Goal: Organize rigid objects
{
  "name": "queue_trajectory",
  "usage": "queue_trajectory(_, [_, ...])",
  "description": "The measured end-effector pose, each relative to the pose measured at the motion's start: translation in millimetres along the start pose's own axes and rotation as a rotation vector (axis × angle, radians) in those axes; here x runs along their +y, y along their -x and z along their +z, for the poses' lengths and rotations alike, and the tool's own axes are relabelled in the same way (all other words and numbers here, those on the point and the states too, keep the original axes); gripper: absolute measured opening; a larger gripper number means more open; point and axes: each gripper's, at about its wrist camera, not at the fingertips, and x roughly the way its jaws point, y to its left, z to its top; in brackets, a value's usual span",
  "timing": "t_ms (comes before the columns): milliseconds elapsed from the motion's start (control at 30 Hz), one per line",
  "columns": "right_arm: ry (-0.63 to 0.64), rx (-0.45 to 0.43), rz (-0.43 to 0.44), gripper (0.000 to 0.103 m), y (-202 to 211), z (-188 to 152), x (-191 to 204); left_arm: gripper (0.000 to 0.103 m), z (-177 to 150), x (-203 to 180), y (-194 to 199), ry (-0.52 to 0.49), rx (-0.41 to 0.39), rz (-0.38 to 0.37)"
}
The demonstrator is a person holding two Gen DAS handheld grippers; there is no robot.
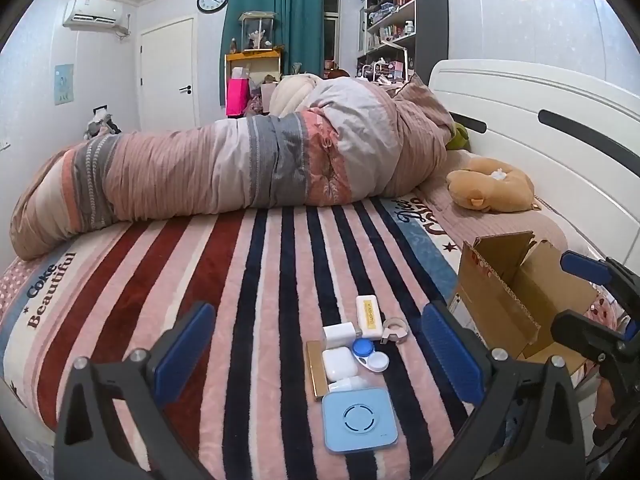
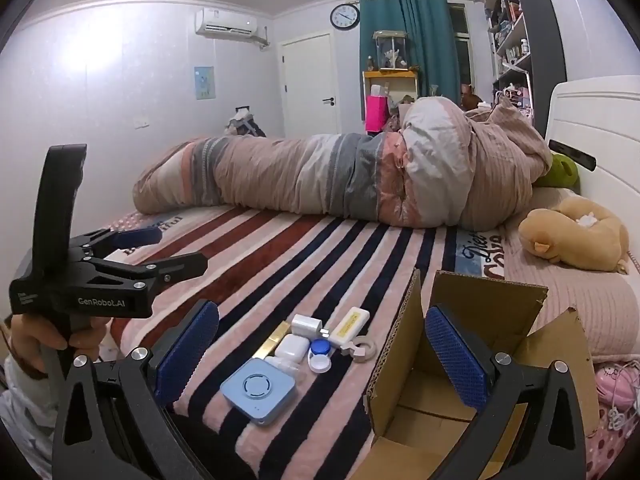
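Several small rigid objects lie clustered on the striped blanket: a light blue square device (image 1: 359,420) (image 2: 259,390), a white earbud case (image 1: 339,363) (image 2: 294,348), a white charger plug (image 1: 339,334) (image 2: 306,325), a cream case with a yellow label (image 1: 369,316) (image 2: 350,326), a blue-and-white contact lens case (image 1: 370,356) (image 2: 320,355), a gold bar (image 1: 316,370) (image 2: 274,338) and a grey ring clip (image 1: 395,329) (image 2: 363,347). An open cardboard box (image 1: 516,304) (image 2: 404,360) stands to their right. My left gripper (image 1: 320,356) is open above the cluster. My right gripper (image 2: 322,354) is open, its right finger over the box.
A rolled duvet (image 1: 240,164) (image 2: 340,176) lies across the far side of the bed. A brown plush toy (image 1: 492,186) (image 2: 576,236) rests by the white headboard (image 1: 540,120). The other gripper shows at each view's edge.
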Motion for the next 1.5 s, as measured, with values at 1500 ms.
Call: queue_trajectory(1500, [-0.025, -0.019, 0.030, 0.103, 3.9, -1.9, -3.0, 0.103, 1.7, 2.8, 8.0, -0.004, -0.017, 0.019])
